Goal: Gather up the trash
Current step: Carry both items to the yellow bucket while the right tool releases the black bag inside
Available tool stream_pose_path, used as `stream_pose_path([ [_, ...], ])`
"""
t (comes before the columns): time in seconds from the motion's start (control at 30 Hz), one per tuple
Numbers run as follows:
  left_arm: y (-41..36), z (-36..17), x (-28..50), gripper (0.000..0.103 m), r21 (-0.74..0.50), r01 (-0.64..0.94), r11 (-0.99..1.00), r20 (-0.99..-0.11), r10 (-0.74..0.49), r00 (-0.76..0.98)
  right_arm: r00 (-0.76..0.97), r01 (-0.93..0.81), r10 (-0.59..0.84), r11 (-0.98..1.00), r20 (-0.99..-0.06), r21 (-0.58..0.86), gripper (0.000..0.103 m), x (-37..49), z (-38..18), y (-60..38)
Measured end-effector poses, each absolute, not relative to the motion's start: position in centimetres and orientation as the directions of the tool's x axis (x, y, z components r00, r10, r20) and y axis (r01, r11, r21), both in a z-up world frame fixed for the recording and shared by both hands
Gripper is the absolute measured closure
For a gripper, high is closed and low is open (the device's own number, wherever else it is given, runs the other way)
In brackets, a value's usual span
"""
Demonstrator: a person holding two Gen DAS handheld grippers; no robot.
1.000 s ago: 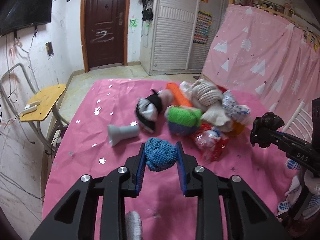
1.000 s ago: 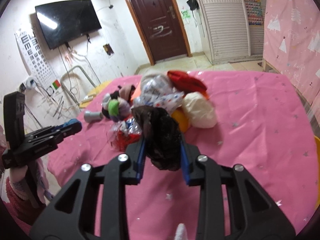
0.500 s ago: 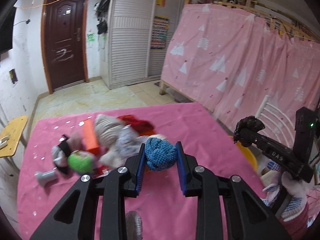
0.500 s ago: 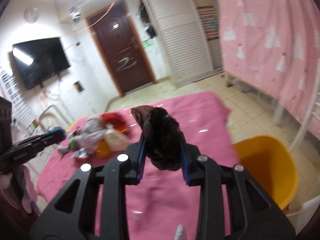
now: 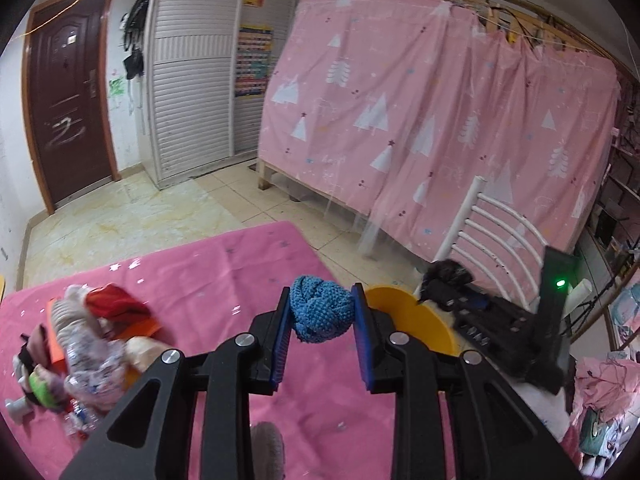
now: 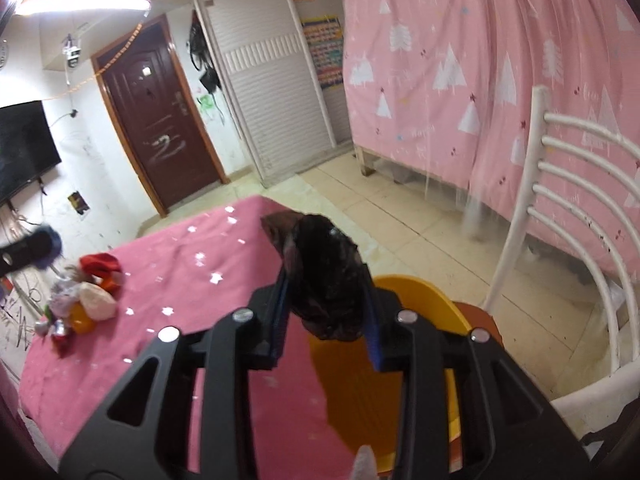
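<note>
My left gripper point(image 5: 321, 322) is shut on a blue knitted ball point(image 5: 320, 314), held over the pink table's right end. My right gripper point(image 6: 326, 298) is shut on a crumpled dark plastic bag point(image 6: 324, 276), above the near edge of a yellow bin point(image 6: 400, 380). The bin also shows in the left wrist view point(image 5: 408, 320), just past the blue ball. The right gripper with its dark bag point(image 5: 446, 274) appears at the right of that view. A pile of trash point(image 5: 88, 344) lies at the table's left end, and it also shows in the right wrist view point(image 6: 86, 300).
The pink-clothed table point(image 5: 224, 280) ends just before the bin. A white slatted chair point(image 6: 572, 220) stands right behind the bin. A pink curtain point(image 5: 420, 100) hangs beyond. A brown door point(image 6: 160, 120) and white shutters are at the back.
Both grippers have swung right from the trash pile toward the yellow bin, each still holding its item. The bin has come close under the right gripper.
</note>
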State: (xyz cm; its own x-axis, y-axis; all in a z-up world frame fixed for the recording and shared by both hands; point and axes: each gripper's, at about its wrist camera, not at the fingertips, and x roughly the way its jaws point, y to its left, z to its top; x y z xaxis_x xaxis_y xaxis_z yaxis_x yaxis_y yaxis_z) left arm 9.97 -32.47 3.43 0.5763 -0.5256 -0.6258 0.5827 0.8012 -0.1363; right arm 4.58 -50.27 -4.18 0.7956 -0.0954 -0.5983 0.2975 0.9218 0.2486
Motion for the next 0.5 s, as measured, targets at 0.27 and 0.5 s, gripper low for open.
stream_pose_path([
  [0.27, -40.2, 1.8, 11.0, 0.082, -0.146, 0.649, 0.747, -0.672, -0.556, 0.489, 0.756, 0.350, -0.077, 0.887, -0.650, 0.301, 0.036, 5.1, -7.2, -53.8],
  [0.5, -43.7, 0.0, 12.1, 0.082, -0.181, 0.650, 0.738, -0.696, -0.563, 0.445, 0.754, 0.444, -0.139, 0.828, -0.643, 0.342, 0.031, 3.2, -7.4, -57.4],
])
